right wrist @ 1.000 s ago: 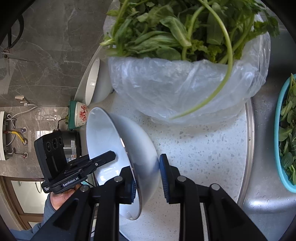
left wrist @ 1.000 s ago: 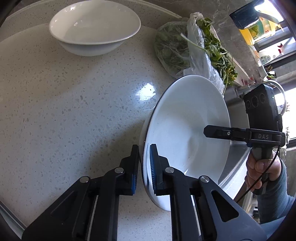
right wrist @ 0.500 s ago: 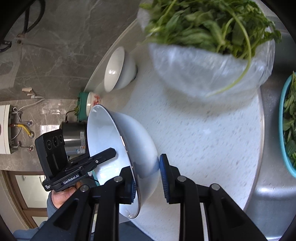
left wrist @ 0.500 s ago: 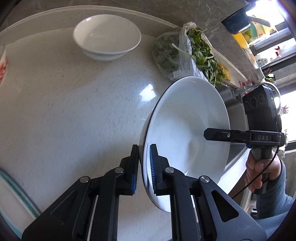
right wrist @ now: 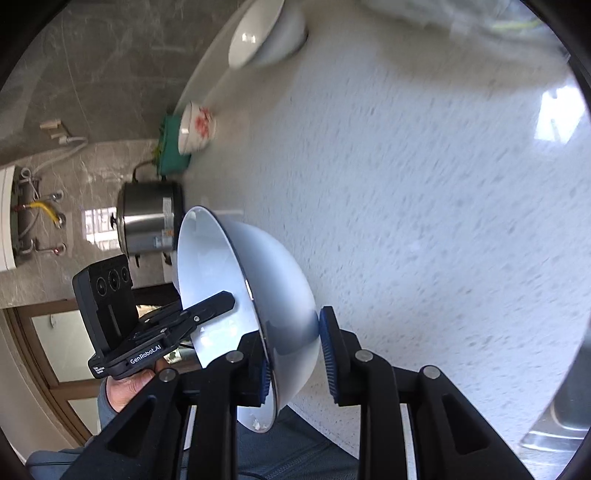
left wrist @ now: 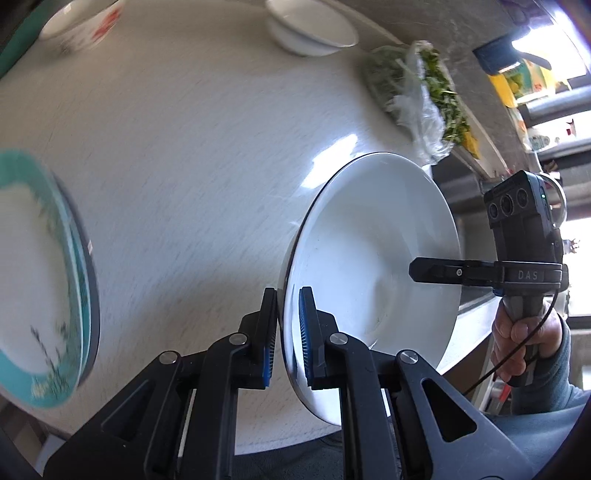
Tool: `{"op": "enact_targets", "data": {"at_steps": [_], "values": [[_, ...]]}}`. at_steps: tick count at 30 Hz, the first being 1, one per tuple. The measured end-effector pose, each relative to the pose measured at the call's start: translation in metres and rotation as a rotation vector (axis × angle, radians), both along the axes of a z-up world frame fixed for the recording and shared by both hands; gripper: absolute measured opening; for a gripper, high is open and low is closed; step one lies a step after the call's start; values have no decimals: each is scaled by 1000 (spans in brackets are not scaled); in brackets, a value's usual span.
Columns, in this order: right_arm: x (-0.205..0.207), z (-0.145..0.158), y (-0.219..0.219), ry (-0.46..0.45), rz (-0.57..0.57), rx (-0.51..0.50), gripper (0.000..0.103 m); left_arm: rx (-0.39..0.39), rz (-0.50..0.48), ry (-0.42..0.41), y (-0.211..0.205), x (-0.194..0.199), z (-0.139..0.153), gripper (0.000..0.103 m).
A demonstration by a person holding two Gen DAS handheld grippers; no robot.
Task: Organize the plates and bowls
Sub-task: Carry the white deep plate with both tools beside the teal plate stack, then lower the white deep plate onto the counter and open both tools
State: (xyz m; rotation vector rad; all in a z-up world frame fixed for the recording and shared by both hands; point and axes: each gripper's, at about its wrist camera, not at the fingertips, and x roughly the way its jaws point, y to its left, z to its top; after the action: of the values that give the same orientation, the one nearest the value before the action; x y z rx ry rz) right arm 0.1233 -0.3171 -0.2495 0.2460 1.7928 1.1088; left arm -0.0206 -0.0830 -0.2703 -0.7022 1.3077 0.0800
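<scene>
A large white bowl [left wrist: 376, 266] hangs tilted on its side above the speckled counter [left wrist: 192, 155], held at two places on its rim. My left gripper [left wrist: 288, 332] is shut on the near rim, one blue pad on each side of it. From the opposite side my right gripper [right wrist: 291, 354] is shut on the bowl [right wrist: 280, 295], with one pad inside and one on the outer wall. Each view shows the other gripper: the right gripper [left wrist: 436, 271] and the left gripper [right wrist: 218, 310]. A stack of teal-rimmed plates [left wrist: 44, 277] lies at the left, blurred.
A second white bowl [left wrist: 310, 33] and a small bowl with red flowers [left wrist: 77, 29] stand at the counter's far side. A plastic bag of greens [left wrist: 417, 85] lies at the back right. A steel pot [right wrist: 151, 218] stands beyond the counter's edge, near a green object [right wrist: 171, 147].
Both grippers have carried the white bowl across the counter, away from the bag of greens. The teal-rimmed plates and the flowered bowl have come into view. Neither grip has changed.
</scene>
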Motion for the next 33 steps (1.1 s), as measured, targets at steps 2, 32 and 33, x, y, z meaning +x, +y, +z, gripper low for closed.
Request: {"op": "enact_targets", "data": {"at_steps": [2,32,33], "values": [[-5,-6,4,2,12,-12,27,13,5,9,1,-10,-5,9],[-23,-29,-3,-40,-2,38,72,69,113,-64,10,-45,-32,73],[-22,-25,-10,-50,-16,58,74,80,133,-86,9,-53,-24,87]]}}
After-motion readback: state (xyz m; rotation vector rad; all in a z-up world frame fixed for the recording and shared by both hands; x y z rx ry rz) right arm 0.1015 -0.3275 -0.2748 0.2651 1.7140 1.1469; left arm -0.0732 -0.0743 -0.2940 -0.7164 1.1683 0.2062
